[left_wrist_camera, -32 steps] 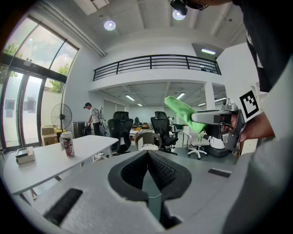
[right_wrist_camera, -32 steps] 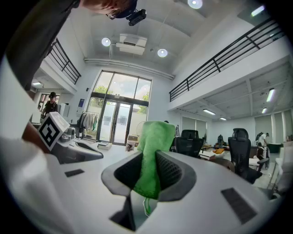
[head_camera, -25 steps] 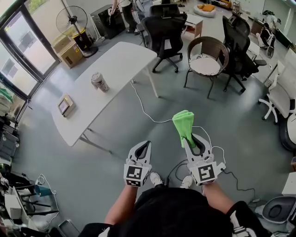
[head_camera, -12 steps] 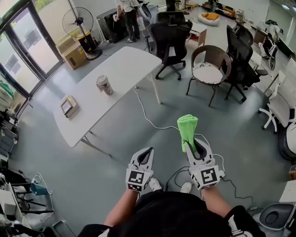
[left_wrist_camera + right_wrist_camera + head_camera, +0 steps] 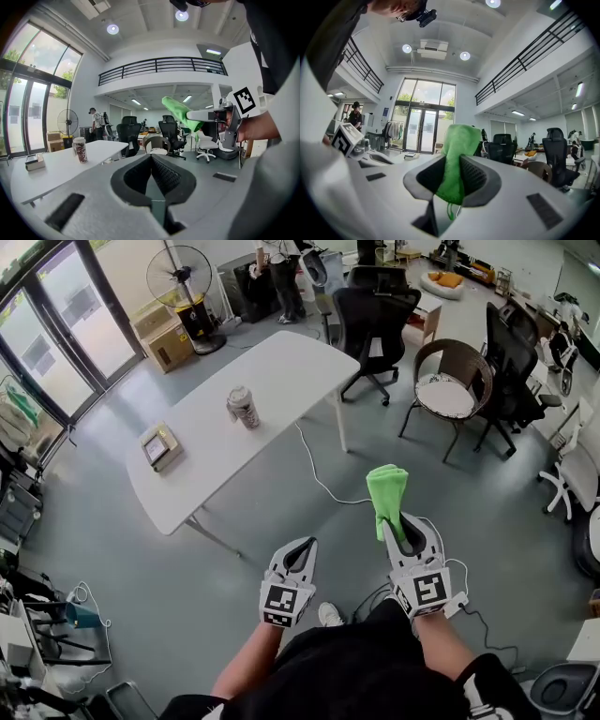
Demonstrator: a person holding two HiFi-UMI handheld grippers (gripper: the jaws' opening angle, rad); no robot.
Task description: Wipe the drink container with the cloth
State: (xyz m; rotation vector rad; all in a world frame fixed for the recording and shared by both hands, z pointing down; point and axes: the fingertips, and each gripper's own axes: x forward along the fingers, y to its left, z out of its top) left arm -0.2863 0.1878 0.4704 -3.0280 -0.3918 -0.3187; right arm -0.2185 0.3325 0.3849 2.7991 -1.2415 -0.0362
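The drink container (image 5: pixel 243 407), a patterned can with a pale lid, stands upright on the white table (image 5: pixel 291 357), well ahead and to the left of both grippers. It also shows at the left in the left gripper view (image 5: pixel 80 149). My right gripper (image 5: pixel 398 521) is shut on a green cloth (image 5: pixel 386 491), which sticks up from the jaws above the floor. In the right gripper view the cloth (image 5: pixel 457 152) fills the gap between the jaws. My left gripper (image 5: pixel 301 547) is shut and holds nothing, hanging over the floor short of the table.
A small boxy device (image 5: pixel 160 446) lies on the table's near end. Office chairs (image 5: pixel 380 320) and a wicker chair (image 5: pixel 448 392) stand to the right of the table. A cable (image 5: pixel 314 470) runs across the floor. A fan (image 5: pixel 192 277), cardboard boxes (image 5: pixel 169 334) and a person (image 5: pixel 281 268) are behind.
The table and can have come nearer and shifted right in the head view. Both grippers keep their pose, and the cloth stays in the right one.
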